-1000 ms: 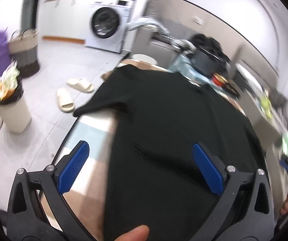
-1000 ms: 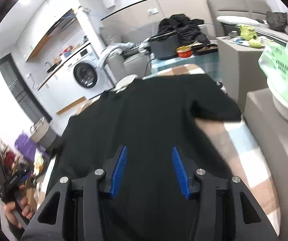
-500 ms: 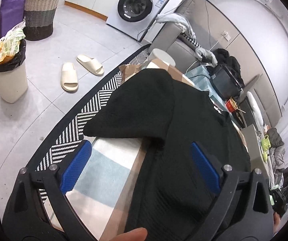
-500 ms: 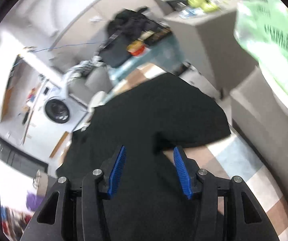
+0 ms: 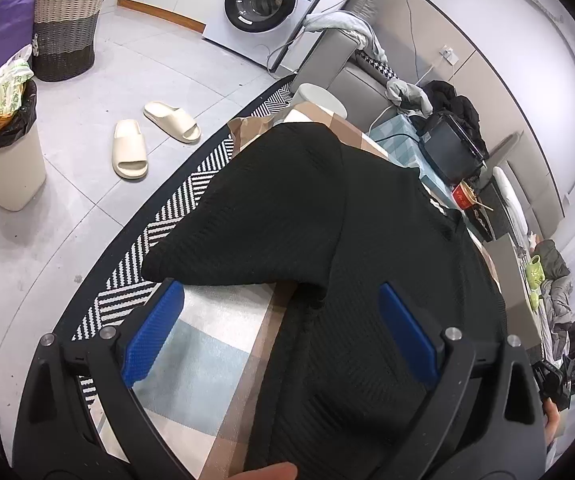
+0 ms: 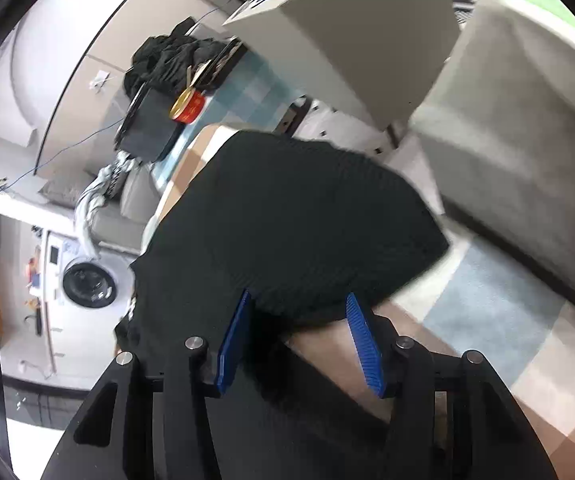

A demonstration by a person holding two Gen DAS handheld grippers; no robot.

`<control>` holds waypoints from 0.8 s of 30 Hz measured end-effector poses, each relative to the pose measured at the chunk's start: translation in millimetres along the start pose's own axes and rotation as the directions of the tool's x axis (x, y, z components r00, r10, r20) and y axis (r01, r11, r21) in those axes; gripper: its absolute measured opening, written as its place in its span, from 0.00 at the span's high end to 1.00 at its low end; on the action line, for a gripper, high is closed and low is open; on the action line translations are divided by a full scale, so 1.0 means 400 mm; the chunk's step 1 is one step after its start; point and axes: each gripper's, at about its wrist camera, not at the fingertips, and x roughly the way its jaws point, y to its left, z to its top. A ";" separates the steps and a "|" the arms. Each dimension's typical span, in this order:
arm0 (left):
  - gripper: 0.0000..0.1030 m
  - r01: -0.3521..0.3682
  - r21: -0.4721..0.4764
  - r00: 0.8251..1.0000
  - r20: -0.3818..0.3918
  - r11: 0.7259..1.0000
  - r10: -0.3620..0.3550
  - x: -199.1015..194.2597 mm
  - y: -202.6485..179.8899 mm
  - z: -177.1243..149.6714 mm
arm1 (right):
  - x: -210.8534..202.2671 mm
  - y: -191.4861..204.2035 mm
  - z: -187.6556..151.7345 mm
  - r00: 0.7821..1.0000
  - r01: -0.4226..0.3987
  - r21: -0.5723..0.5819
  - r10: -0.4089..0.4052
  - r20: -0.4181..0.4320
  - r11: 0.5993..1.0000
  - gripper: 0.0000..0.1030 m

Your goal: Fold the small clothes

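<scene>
Now the black shirt (image 5: 347,248) is seen closer, each sleeve framed by a gripper. Left gripper (image 5: 281,336) jaws, narrowed slightly, are held wide apart; right gripper (image 6: 301,340) jaws are kept half apart, nothing clamped.

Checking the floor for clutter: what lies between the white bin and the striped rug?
A pair of cream slippers on the grey tiles, seen in the left wrist view, between the bin and the rug.

left hand-held gripper (image 5: 279,336): jaws wide | right hand-held gripper (image 6: 301,340): jaws half-spread
</scene>
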 end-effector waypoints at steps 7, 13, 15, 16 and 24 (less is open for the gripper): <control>0.06 -0.004 0.001 1.000 -0.003 1.000 0.004 0.001 0.006 -0.006 | -0.035 -0.034 0.011 0.996 0.085 0.003 -0.085 0.039 0.996 0.51; 0.06 0.001 0.009 1.000 -0.009 1.000 -0.001 0.012 -0.002 -0.009 | -0.035 -0.050 0.015 0.992 0.108 0.003 -0.108 0.065 0.994 0.50; 0.06 0.002 0.013 1.000 -0.008 1.000 -0.002 0.013 -0.007 -0.011 | -0.028 -0.038 0.018 0.987 0.137 -0.011 -0.135 0.092 0.991 0.50; 0.06 0.005 0.017 1.000 -0.006 1.000 -0.004 0.012 -0.009 -0.012 | -0.025 -0.034 0.019 0.984 0.152 -0.024 -0.149 0.102 0.988 0.51; 0.06 -0.003 0.024 1.000 -0.001 1.000 0.003 0.008 -0.012 -0.017 | 0.002 -0.021 0.031 0.967 0.225 -0.087 -0.211 0.144 0.970 0.93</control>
